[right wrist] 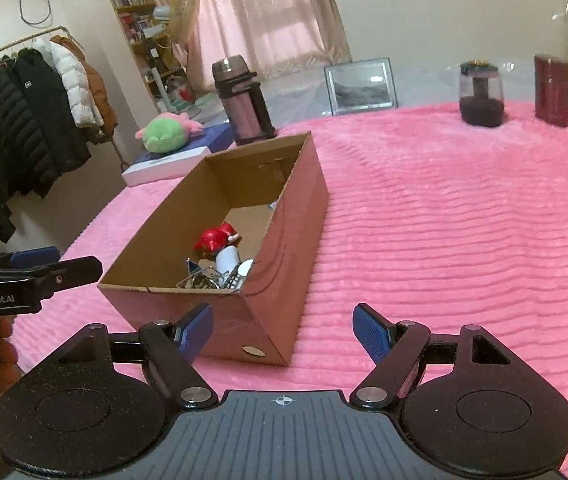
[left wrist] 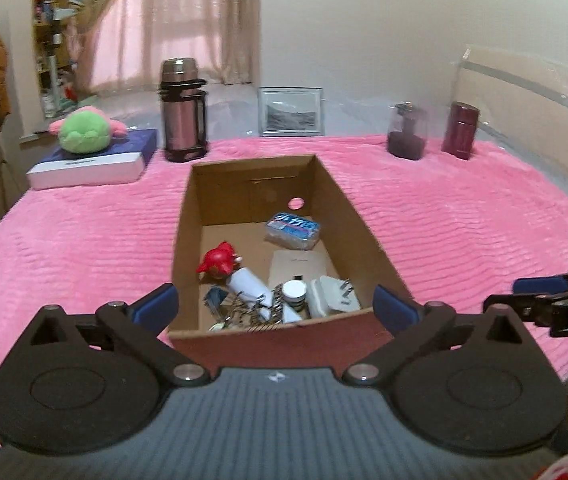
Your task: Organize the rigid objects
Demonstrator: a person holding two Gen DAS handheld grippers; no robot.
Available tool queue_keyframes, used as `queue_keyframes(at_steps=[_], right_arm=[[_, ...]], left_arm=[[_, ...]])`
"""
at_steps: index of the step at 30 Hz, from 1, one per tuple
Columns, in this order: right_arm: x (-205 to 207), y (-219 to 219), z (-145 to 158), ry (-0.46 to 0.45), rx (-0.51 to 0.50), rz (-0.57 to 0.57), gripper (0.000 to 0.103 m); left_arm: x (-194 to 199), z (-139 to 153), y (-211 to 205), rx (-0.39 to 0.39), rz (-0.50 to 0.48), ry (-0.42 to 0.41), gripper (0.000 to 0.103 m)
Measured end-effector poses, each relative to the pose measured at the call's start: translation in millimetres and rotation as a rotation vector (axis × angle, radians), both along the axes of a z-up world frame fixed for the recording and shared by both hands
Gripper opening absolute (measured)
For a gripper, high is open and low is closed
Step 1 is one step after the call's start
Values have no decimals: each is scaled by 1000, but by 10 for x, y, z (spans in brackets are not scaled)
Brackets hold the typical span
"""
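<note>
The step in hand appears to be the interval after a deposit: the left gripper [left wrist: 276,304] stands with its jaws spread wide and empty, and no loose small item is visible on the pink ribbed blanket [left wrist: 464,240] within reach. The open brown cardboard box [left wrist: 340,200] sits directly ahead of those jaws, its near wall lying between the two blue pads [left wrist: 160,304] without touching either, as far as the left wrist view shows.

Contents, all resting on the box floor beyond the jaw line:
- a red round figurine [left wrist: 220,262], ahead and slightly toward the left pad;
- a white cylindrical bottle [left wrist: 250,286] just behind it;
- a white plug adapter [left wrist: 334,296] toward the right pad;
- a blue wrapped packet [left wrist: 294,230] farther in;
- a tangle of metal chain and small parts at the near wall, too cluttered to itemise.

The right gripper [right wrist: 284,336] is likewise released and holds nothing; the box's near corner lies just ahead of its left pad, with bare blanket between the jaws.

Judgement: the small articles seem already collected. The remaining rigid objects stand well beyond both jaws at the far edge: a steel flask with black handle [left wrist: 182,112], a framed picture [left wrist: 291,112], a dark glass jar [left wrist: 406,132] and a maroon cylindrical canister [left wrist: 460,130]. The next move calls for a long forward reach and a wide grasp on one of these.
</note>
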State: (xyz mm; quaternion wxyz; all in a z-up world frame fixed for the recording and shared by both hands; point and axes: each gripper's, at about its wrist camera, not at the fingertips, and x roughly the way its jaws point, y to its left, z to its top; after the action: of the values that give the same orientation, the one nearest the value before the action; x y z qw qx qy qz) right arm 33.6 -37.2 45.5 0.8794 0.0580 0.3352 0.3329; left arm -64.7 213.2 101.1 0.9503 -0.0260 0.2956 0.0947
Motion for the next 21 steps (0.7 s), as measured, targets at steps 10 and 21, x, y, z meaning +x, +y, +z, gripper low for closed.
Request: queue_keyframes(at_steps=[10, 21], right_arm=[[-308, 17, -6, -2, -32, -9, 78], [-454, 45, -3, 57, -78, -76, 78]], left_arm=[[-399, -51, -47, -115, 63, -7, 101], [-668, -174, -178, -150, 115, 42, 100]])
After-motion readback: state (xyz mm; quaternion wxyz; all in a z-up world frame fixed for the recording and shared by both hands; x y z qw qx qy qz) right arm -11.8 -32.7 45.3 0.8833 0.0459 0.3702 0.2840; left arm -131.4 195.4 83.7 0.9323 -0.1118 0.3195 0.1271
